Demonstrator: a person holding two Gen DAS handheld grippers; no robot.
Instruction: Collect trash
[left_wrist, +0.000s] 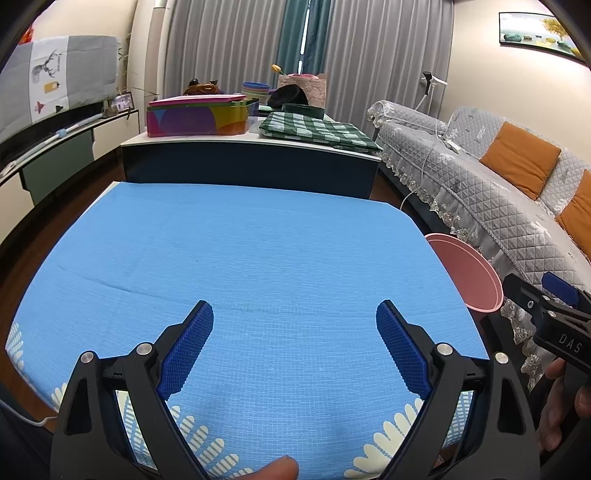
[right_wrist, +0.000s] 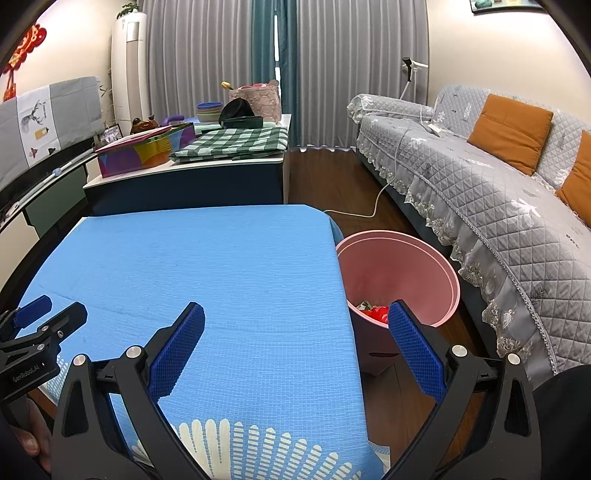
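Observation:
A pink bin (right_wrist: 402, 266) stands on the floor off the right edge of the blue-covered table (right_wrist: 207, 266); red and mixed trash (right_wrist: 373, 312) lies at its bottom. In the left wrist view only the bin's rim (left_wrist: 469, 273) shows. My left gripper (left_wrist: 294, 321) is open and empty above the near part of the table. My right gripper (right_wrist: 295, 323) is open and empty over the table's right edge, its right finger in front of the bin. Each gripper shows at the edge of the other's view: the right one (left_wrist: 554, 314), the left one (right_wrist: 40, 325).
A grey quilted sofa (right_wrist: 498, 192) with orange cushions runs along the right. A second table (right_wrist: 184, 173) behind holds a colourful box (right_wrist: 147, 151), a green checked cloth (right_wrist: 236, 144) and bowls. A white cable (right_wrist: 369, 206) lies on the wooden floor.

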